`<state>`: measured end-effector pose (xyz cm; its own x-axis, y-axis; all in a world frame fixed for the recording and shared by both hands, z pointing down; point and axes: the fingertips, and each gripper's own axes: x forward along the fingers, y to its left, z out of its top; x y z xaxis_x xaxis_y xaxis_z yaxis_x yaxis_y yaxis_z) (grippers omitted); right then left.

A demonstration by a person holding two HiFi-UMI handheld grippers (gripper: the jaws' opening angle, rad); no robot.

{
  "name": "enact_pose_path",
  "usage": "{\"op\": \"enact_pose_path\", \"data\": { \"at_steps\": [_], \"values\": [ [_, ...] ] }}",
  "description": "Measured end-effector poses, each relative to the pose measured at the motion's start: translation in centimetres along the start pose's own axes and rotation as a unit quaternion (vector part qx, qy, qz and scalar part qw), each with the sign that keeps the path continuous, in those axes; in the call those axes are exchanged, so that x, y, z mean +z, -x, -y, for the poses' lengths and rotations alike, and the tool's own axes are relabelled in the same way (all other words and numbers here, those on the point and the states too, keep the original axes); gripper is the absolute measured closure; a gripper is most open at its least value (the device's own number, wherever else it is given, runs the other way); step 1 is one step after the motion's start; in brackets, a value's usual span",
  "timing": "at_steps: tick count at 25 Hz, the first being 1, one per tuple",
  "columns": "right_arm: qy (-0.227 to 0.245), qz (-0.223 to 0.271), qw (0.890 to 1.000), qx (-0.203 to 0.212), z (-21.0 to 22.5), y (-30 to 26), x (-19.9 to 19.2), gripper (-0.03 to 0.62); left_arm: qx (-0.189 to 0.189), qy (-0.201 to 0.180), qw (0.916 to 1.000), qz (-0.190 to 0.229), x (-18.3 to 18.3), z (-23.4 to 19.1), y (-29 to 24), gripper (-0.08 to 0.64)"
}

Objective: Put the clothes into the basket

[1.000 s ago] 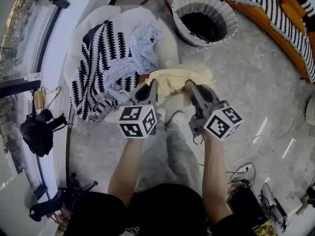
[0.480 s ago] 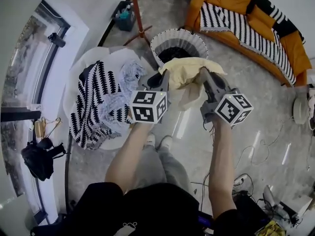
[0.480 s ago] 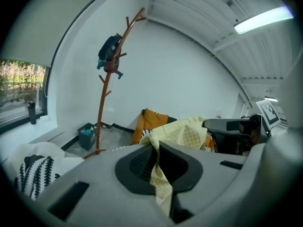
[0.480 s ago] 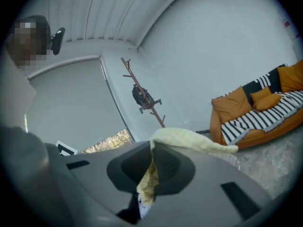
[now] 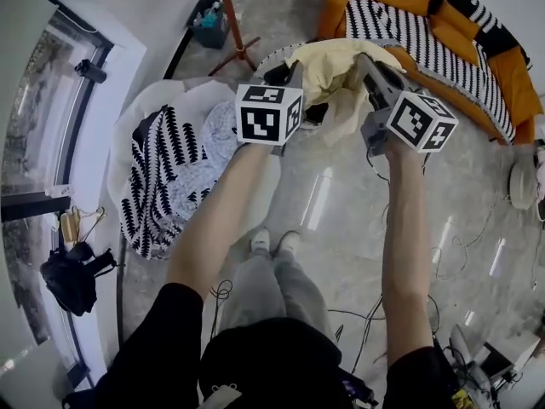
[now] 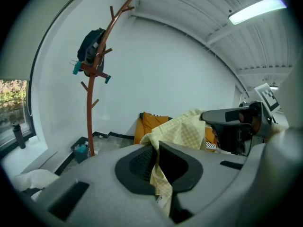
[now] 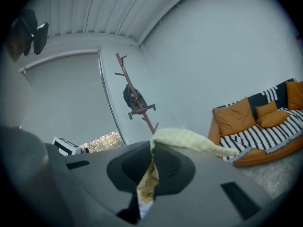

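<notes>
Head view: my left gripper (image 5: 294, 75) and right gripper (image 5: 368, 62) each pinch the yellow cloth (image 5: 335, 65) tight, stretched before the basket (image 5: 271, 58), hiding its inside; patterned clothes (image 5: 162, 173) lie on the white cushion (image 5: 136, 118)

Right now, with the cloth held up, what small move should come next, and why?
Probably lower both toward the basket: the left gripper and right gripper are each shut on the cloth, which seems to hang over it.
</notes>
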<state>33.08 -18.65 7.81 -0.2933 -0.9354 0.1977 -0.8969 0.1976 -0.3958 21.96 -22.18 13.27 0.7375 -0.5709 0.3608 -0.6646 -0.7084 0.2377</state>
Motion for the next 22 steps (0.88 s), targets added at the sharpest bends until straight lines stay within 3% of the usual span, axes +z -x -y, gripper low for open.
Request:
{"op": "enact_pose_path", "data": {
  "at_steps": [6,10,13,14,15,18,22],
  "values": [
    [0.013,0.002,1.000,-0.011,3.1,-4.7,1.3,0.574,-0.008,-0.047,0.9989,0.001,1.7,-0.8,-5.6,0.548],
    [0.017,-0.005,0.999,-0.033,5.7,-7.7,-1.3,0.574,-0.004,-0.033,0.9994,-0.007,-0.8,-2.3,-9.0,0.548],
    [0.016,-0.044,0.995,-0.087,9.6,-8.6,-6.6,0.546,-0.027,-0.014,0.9982,-0.052,-6.1,-2.8,-11.7,0.548],
    [0.025,-0.068,0.991,-0.109,11.0,-8.6,-8.7,0.469,-0.039,-0.011,0.9960,-0.079,-8.3,-2.9,-12.5,0.541],
    [0.036,-0.092,0.987,-0.127,12.1,-8.5,-10.7,0.436,-0.044,-0.013,0.9934,-0.105,-10.4,-3.3,-13.1,0.524],
    [0.019,-0.129,0.982,-0.135,13.2,-7.8,-17.2,0.428,-0.015,-0.009,0.9877,-0.155,-16.9,-6.2,-12.5,0.494],
    [-0.019,-0.153,0.978,-0.138,13.8,-6.7,-24.5,0.428,0.013,0.047,0.9856,-0.162,-23.6,-9.6,-10.2,0.492]
  ]
}}
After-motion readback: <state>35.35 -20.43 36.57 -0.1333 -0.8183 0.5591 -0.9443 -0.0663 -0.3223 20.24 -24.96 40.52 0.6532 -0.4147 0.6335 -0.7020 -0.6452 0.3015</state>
